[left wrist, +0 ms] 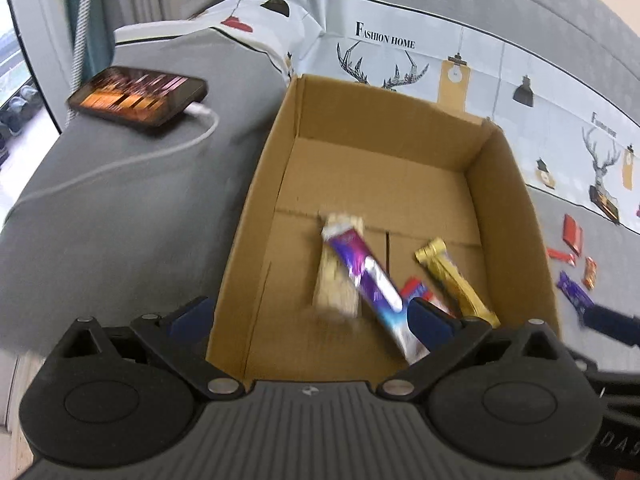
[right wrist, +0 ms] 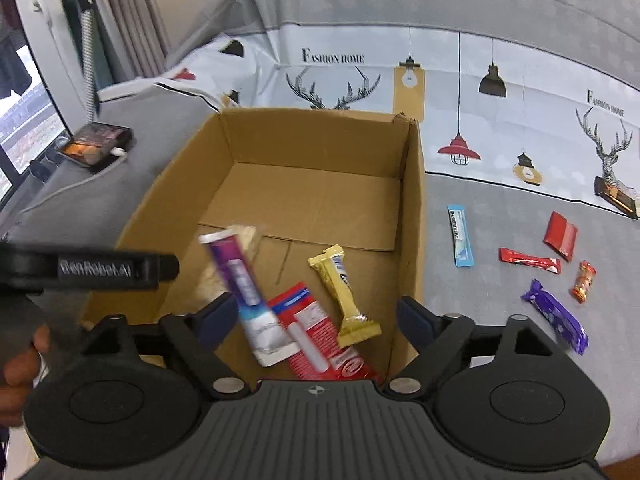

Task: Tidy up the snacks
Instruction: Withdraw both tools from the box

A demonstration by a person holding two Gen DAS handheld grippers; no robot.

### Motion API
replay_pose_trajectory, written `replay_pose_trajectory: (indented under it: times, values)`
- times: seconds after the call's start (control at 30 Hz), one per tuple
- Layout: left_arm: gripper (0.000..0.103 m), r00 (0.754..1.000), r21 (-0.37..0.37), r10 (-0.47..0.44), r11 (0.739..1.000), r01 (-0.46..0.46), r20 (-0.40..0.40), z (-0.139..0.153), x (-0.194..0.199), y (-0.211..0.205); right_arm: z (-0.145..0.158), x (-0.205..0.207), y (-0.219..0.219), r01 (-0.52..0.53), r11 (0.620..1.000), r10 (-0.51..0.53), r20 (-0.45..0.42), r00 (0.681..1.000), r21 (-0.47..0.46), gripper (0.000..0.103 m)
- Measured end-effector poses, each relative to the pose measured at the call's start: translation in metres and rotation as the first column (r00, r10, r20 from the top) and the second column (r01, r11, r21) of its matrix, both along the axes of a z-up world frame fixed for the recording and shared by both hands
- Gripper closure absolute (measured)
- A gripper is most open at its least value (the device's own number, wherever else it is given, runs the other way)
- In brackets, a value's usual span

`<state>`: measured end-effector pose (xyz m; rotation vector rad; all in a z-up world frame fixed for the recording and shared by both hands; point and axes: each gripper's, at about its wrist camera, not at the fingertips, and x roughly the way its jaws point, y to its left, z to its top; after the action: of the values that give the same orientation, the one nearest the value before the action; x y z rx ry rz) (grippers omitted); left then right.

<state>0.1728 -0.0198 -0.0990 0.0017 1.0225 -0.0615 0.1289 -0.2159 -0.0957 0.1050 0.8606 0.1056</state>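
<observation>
Right wrist view: both claws, left claw (left wrist: 310, 316) and right claw (right wrist: 316, 318), gape wide and empty over the cardboard box (right wrist: 416, 216); a purple snack bar (right wrist: 240, 280) looks just dropped inside it, so loose snacks collect there.

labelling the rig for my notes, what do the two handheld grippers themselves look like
Both look alike: the left gripper and right gripper each have a dark grey ribbed body with a small compass-like emblem, two round black housings, black linkage arms with silver pivot pins, and dark blue finger pads. Seen from the right wrist view, the left gripper's black side bar bears raised lettering, too blurred to read surely.
</observation>
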Motion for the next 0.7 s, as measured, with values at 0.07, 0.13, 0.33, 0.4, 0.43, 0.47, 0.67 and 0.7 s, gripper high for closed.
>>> replay_pose_trajectory:
  times: [0.07,0.13,0.33,0.4,0.43,0.47,0.67,0.7]
  values:
    - [0.000,1.000,-0.002,-0.002,1.000,0.002,0.000,0.008,-0.019,0.002,0.010,-0.014,0.004,-0.005,1.000,0.005,0.018,1.000,0.002,0.012]
    - [0.000,1.000,0.001,-0.003,1.000,0.003,0.015,0.016,-0.036,0.003,0.020,-0.028,0.007,-0.007,1.000,0.007,0.040,0.999,0.001,0.012]
    - [0.000,0.998,0.006,-0.003,1.000,0.003,0.070,0.038,-0.078,0.002,0.041,-0.072,0.017,-0.002,1.000,0.003,0.104,0.995,-0.011,0.009]
    - [0.000,0.996,0.012,-0.004,1.000,0.003,0.094,0.046,-0.089,0.001,0.048,-0.089,0.019,0.000,1.000,0.003,0.139,0.990,-0.023,0.008]
    - [0.000,0.994,0.017,-0.006,1.000,0.004,0.109,0.050,-0.096,0.001,0.051,-0.096,0.019,-0.001,1.000,0.005,0.152,0.988,-0.028,0.007]
    - [0.000,0.992,0.021,-0.007,1.000,0.005,0.123,0.054,-0.102,0.001,0.054,-0.103,0.019,-0.003,0.999,0.008,0.168,0.986,-0.034,0.006]
    - [0.000,0.984,0.033,0.004,0.999,-0.010,0.177,0.068,-0.134,0.000,0.066,-0.137,0.022,-0.004,0.999,0.015,0.230,0.973,-0.048,0.004]
    - [0.000,0.983,0.033,0.006,0.999,-0.013,0.182,0.069,-0.138,0.000,0.068,-0.141,0.022,-0.003,0.999,0.015,0.236,0.972,-0.049,0.003]
